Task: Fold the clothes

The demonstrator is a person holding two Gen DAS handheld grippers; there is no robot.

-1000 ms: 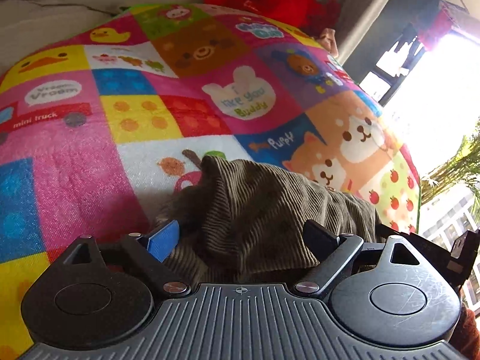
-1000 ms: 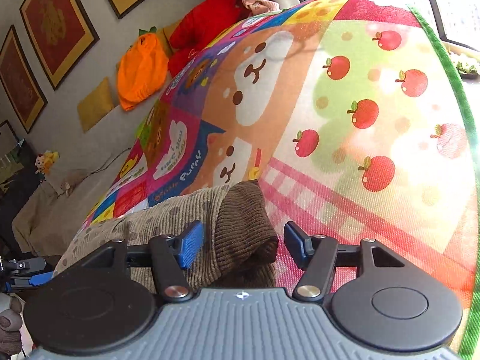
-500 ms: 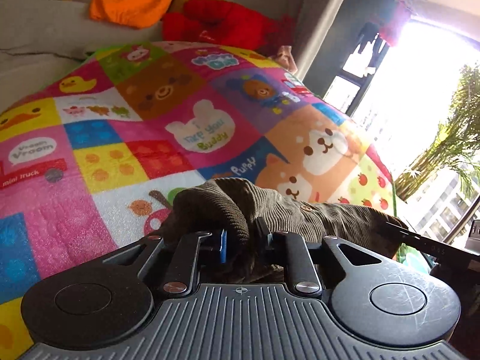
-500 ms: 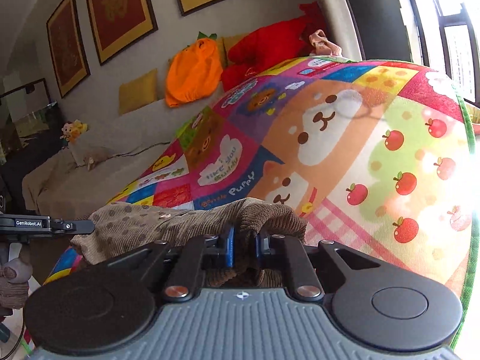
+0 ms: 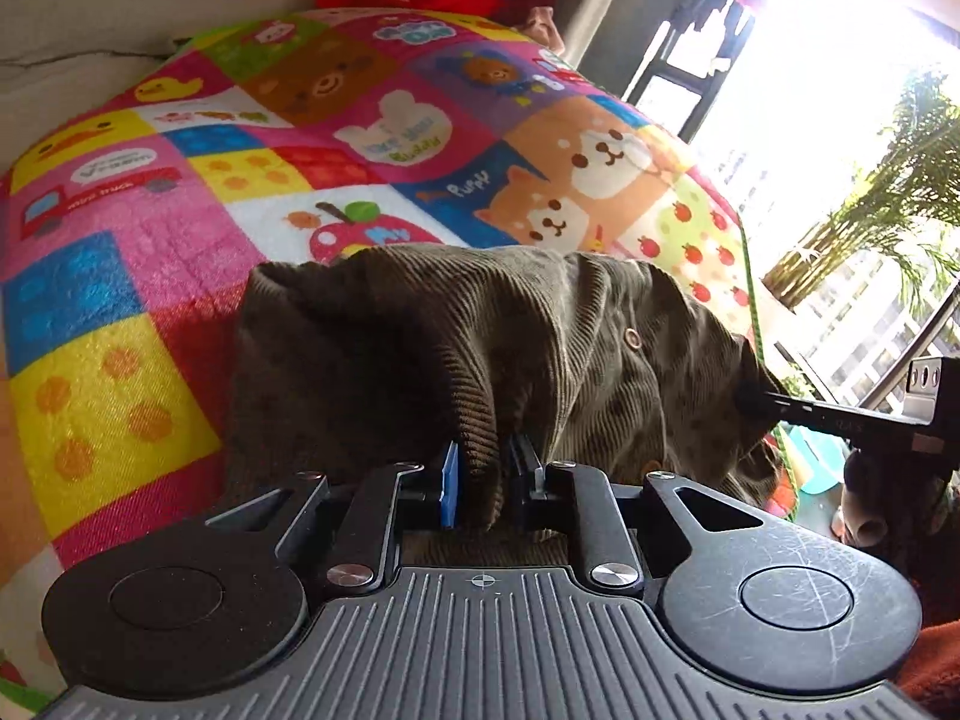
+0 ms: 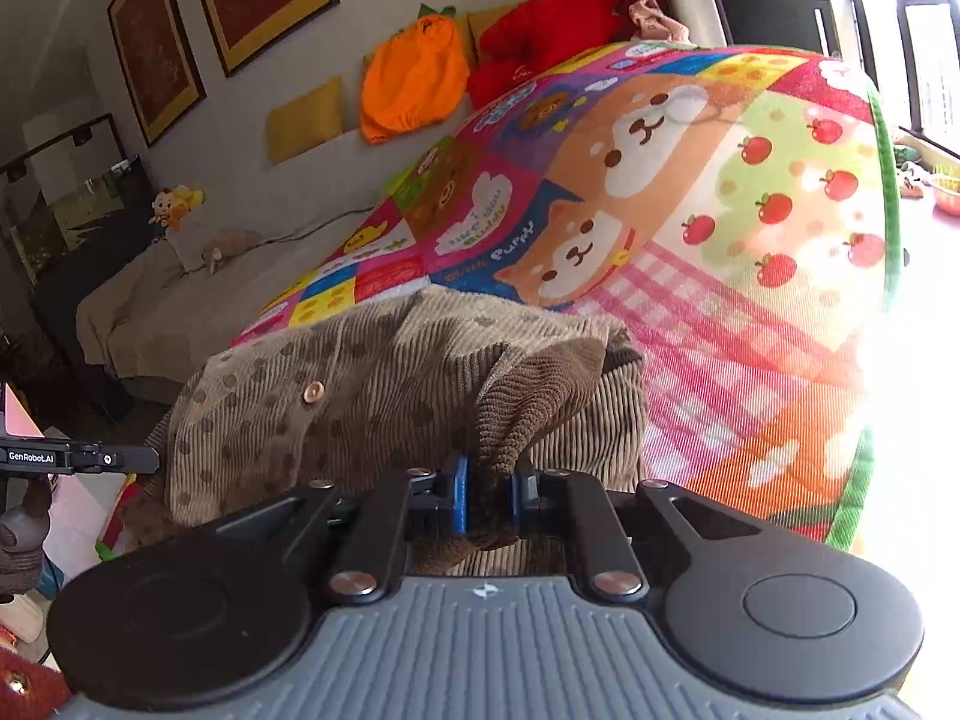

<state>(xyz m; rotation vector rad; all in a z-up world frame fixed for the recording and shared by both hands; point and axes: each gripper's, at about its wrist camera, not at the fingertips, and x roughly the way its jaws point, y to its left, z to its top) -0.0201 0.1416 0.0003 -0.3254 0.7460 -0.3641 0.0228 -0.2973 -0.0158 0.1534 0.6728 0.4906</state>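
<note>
- Presently, the left gripper is seen pressed together on a ribbed cuff of the brown corduroy garment; its jaws have just been closing, and a fold of cloth is pinched between the blue pad and the black one.
- Likewise, the right gripper is clamped on the other ribbed end of the brown corduroy garment, its jaws also lately closed, with cloth held between the pads.
- Two opposite ends appear to be gripped so that the piece can be held taut between them and laid over in one fold.
- From the left wrist view, the garment is stretched from 6 o'clock toward 3 o'clock, where the tip of the other tool is met.
- Its long axis is thus judged to run from one gripper to the other, buttoned face upward.
- Beneath it at 12 o'clock, the patchwork play mat is spread; the near part of the garment is held just above it.
</note>
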